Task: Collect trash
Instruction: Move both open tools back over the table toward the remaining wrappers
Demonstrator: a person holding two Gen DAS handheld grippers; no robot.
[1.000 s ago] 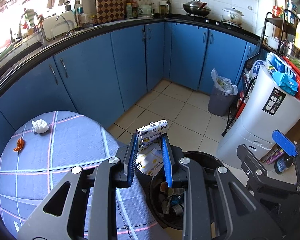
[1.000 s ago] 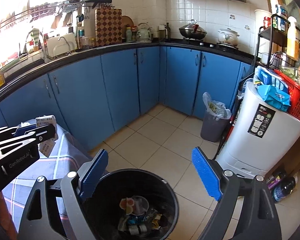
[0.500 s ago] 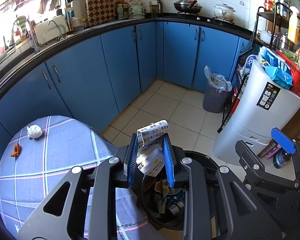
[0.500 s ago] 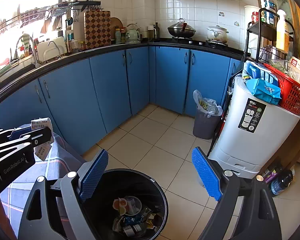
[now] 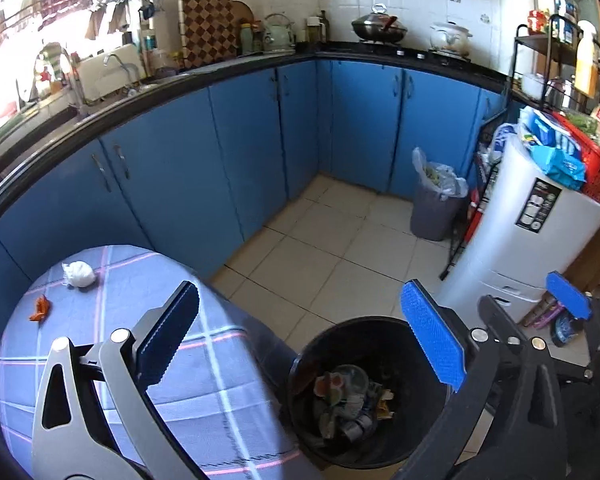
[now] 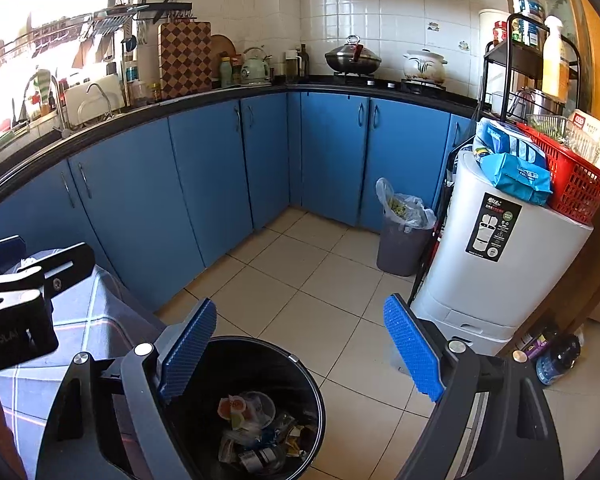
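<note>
The left gripper (image 5: pixel 300 344) is hanging over the rim of the black trash bin (image 5: pixel 432 332), and its fingers (image 5: pixel 434 344) are opening wide with nothing between them; that placement suits a drop into the bin, whose mouth is sitting at about five o'clock in the left wrist view. The right gripper (image 6: pixel 300 352) is waiting just beside it, its fingers (image 6: pixel 414 350) standing apart and empty above the same bin (image 6: pixel 300 364), probably kept clear so the two do not collide.

Trash is lying in the bin's bottom: cups, wrappers and a can, loosely piled. More is remaining on the round checked counter (image 5: pixel 80 360), where a crumpled white tissue (image 5: pixel 78 274) and a small orange scrap (image 5: pixel 40 308) are resting near its far edge at about nine o'clock, close together but apart.

Only the left wrist view is showing those two pieces. The right wrist view is showing instead the left gripper's body at nine o'clock and a plainer look down into the bin.
</note>
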